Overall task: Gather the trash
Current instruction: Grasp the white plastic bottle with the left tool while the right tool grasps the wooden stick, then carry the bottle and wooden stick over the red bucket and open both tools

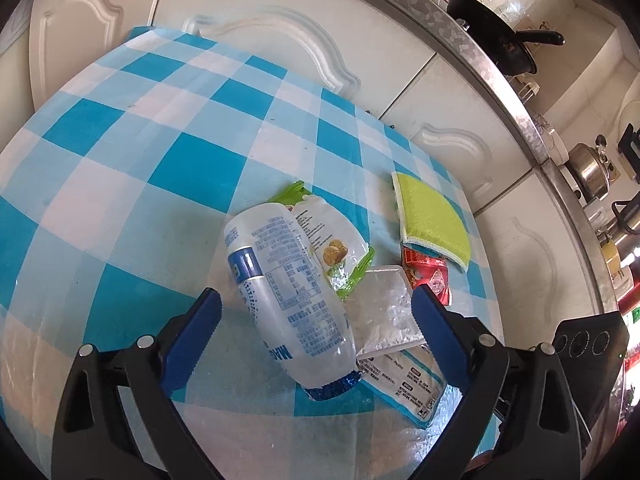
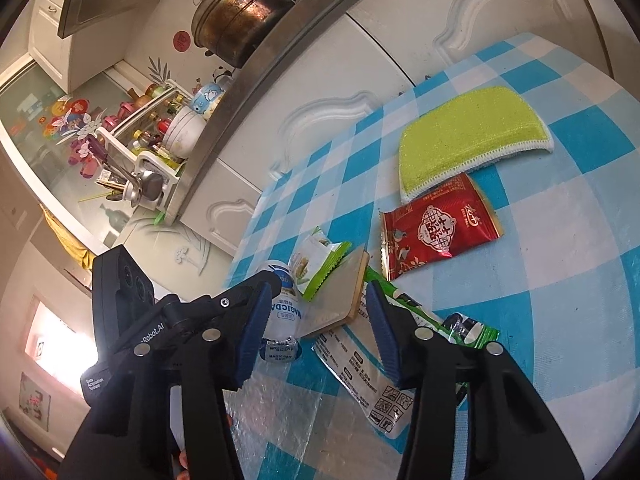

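My left gripper (image 1: 316,312) sits spread wide around the empty plastic bottle (image 1: 286,292) lying on the checked tablecloth (image 1: 120,184), not pinching it. Label reads "MAGICDAY". Right gripper (image 2: 316,320) is half-open around a flat clear packet (image 2: 340,296), pads not touching. Farther back: red wrapper (image 2: 436,228), green sponge (image 2: 468,132).

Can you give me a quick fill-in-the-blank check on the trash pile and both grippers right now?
1. The left gripper stands wide open around the clear plastic ____, which lies on its side.
2. The sponge beside the red wrapper is ____ in colour.
3. The tablecloth has a blue and white ____ pattern.
4. Between the right gripper's fingers sits a flat ____ sachet, its pads not pressing on it.

Missing words: bottle; yellow-green; checked; silver
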The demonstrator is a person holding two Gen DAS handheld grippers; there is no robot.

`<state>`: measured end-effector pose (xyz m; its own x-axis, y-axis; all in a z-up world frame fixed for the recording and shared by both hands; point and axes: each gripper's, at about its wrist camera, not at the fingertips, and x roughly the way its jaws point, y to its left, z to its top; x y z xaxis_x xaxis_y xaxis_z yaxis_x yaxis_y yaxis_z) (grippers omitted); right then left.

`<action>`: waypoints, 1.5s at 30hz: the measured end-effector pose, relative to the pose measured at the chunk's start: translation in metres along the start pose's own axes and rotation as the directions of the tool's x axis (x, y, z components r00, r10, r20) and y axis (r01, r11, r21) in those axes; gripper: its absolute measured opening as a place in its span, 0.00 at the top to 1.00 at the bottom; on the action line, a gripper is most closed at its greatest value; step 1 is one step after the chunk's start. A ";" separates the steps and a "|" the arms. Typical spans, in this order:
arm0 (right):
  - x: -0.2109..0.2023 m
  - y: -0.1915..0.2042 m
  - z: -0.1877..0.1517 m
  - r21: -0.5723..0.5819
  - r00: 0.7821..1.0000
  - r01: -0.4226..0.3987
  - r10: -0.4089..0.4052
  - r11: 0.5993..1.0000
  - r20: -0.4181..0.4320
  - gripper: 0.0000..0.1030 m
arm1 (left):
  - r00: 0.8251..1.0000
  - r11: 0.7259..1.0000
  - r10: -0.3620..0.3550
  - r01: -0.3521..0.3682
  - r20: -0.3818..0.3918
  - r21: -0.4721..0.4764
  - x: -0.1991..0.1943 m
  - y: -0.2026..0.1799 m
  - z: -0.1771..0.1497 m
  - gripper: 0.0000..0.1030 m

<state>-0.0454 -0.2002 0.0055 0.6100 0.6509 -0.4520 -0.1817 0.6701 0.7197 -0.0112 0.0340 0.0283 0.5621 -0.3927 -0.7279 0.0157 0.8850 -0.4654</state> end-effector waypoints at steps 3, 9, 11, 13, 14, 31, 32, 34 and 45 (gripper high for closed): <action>0.003 0.002 0.000 -0.016 1.000 0.018 -0.018 1.000 -0.004 0.56 | 1.000 1.000 0.005 -0.005 -0.001 0.000 0.001 0.000 0.002 0.20; 0.012 0.010 -0.001 -0.068 0.997 0.076 -0.077 0.995 -0.026 0.59 | 1.000 1.000 0.025 -0.025 0.002 -0.004 0.003 0.005 0.004 0.47; 0.017 0.013 -0.002 -0.086 0.994 0.094 -0.098 0.992 -0.039 0.60 | 1.000 1.000 0.018 -0.018 0.003 -0.005 0.002 0.008 0.003 0.51; 0.020 0.015 -0.002 -0.097 0.993 0.109 -0.113 0.989 -0.043 0.61 | 1.000 1.000 0.006 -0.006 0.005 -0.005 0.001 0.010 0.003 0.51; 0.021 0.016 -0.002 -0.099 0.992 0.113 -0.117 0.989 -0.044 0.61 | 1.000 1.000 0.006 -0.006 0.007 -0.002 0.001 0.010 0.002 0.51; 0.029 0.020 -0.005 -0.061 0.996 0.036 -0.040 0.998 -0.075 0.77 | 0.999 0.999 -0.039 0.038 0.016 0.024 -0.004 0.011 -0.009 0.55; 0.030 0.022 -0.005 -0.069 0.996 0.034 -0.040 0.997 -0.079 0.77 | 0.999 0.999 -0.040 0.040 0.017 0.025 -0.004 0.011 -0.010 0.55; 0.035 0.027 -0.007 -0.096 0.994 0.054 -0.063 0.994 -0.088 0.77 | 0.999 0.999 -0.044 0.044 0.018 0.025 -0.004 0.011 -0.010 0.57; 0.040 0.042 -0.015 -0.186 0.989 0.104 -0.122 0.977 -0.083 0.87 | 0.997 0.997 -0.076 0.076 0.009 0.000 -0.009 0.022 -0.009 0.58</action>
<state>-0.0403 -0.1408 0.0098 0.5611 0.5921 -0.5785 -0.2576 0.7890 0.5577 -0.0233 0.0541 0.0199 0.5668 -0.4567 -0.6858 0.0586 0.8526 -0.5193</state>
